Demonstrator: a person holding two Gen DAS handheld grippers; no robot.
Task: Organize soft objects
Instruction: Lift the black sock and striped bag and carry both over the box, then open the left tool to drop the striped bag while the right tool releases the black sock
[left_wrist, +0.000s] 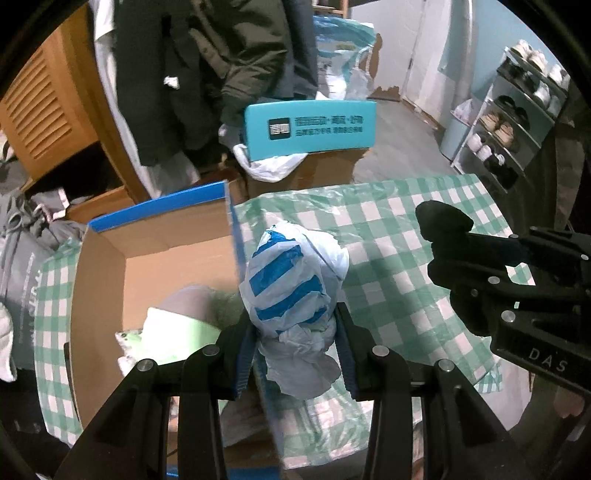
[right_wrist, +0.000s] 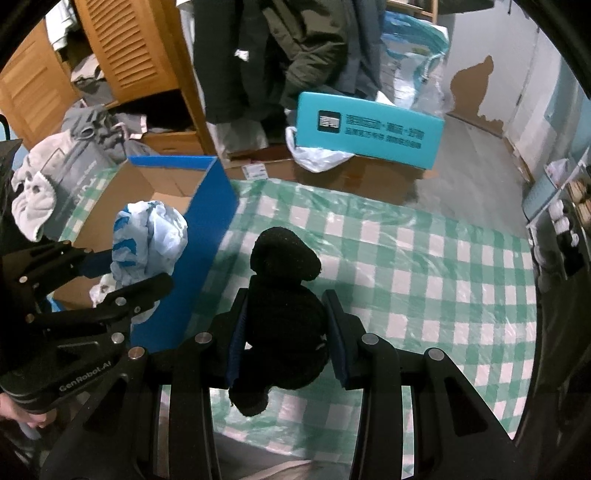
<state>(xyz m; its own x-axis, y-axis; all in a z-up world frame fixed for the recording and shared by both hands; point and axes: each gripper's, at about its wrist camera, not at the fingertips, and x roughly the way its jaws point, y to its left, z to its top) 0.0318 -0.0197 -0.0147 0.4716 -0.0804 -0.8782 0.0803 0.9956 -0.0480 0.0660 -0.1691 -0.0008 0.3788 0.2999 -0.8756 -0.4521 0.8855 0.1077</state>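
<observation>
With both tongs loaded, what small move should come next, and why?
Probably carry the left tongs a little further over the open cardboard box and release: they clamp the blue-striped plastic bag right at its rim, and soft items already lie inside.

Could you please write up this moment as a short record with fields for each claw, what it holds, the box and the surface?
left claw: shut on the blue-and-white striped plastic bag, held up by the blue wall of the box
right claw: shut on the black knitted item, held above the cloth
cardboard box: open, blue outside, soft items already inside
surface: green-and-white checked tablecloth under clear plastic; nothing lying loose on the visible part
</observation>
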